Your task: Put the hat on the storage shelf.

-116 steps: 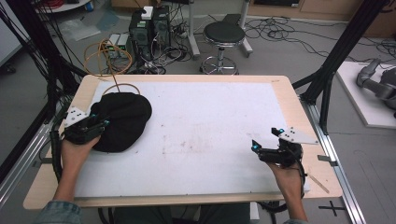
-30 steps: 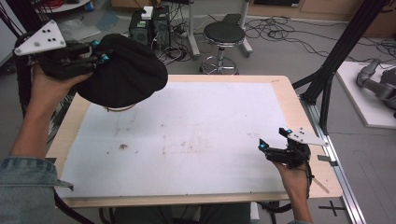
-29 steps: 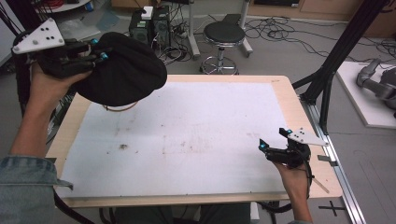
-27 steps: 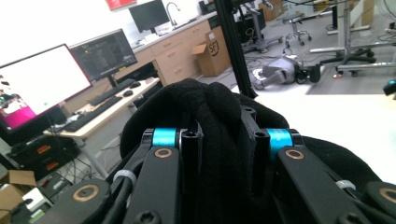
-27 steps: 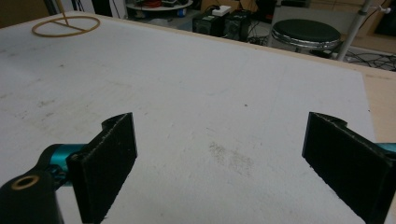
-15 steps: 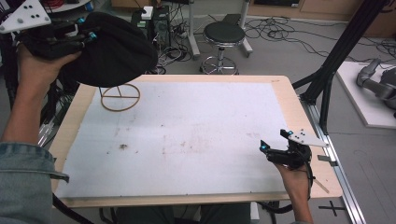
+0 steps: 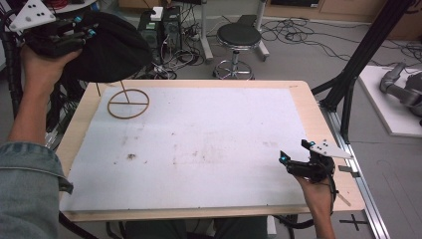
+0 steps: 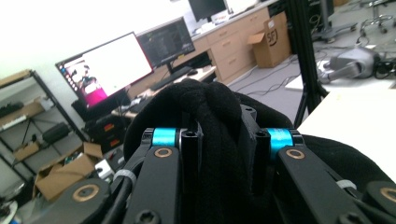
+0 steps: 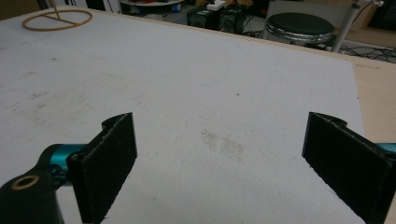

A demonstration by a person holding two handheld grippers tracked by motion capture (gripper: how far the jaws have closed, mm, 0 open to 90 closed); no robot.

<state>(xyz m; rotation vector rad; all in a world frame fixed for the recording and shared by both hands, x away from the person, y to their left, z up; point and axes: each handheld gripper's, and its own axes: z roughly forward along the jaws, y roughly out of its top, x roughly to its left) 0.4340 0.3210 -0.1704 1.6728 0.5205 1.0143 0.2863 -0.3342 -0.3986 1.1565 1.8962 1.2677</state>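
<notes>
One black hat (image 7: 107,47) is gripped by the closed left tool (image 7: 82,35), now carried higher and beyond the bench's (image 7: 308,107) far left corner than a second ago, exposing one wooden ring stand (image 7: 128,103) there, while the right tool (image 7: 293,162) rests open near the right edge

Black hat (image 8: 219,140) hides left gripper (image 7: 74,37) jaws' inner faces, stand's (image 7: 128,103) post top behind hat

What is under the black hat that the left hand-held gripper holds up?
Below the black hat stands a wooden ring stand with a thin upright rod, on the table's far left corner. The rod's top is hidden by the hat. The left hand-held gripper clamps the fabric.
</notes>
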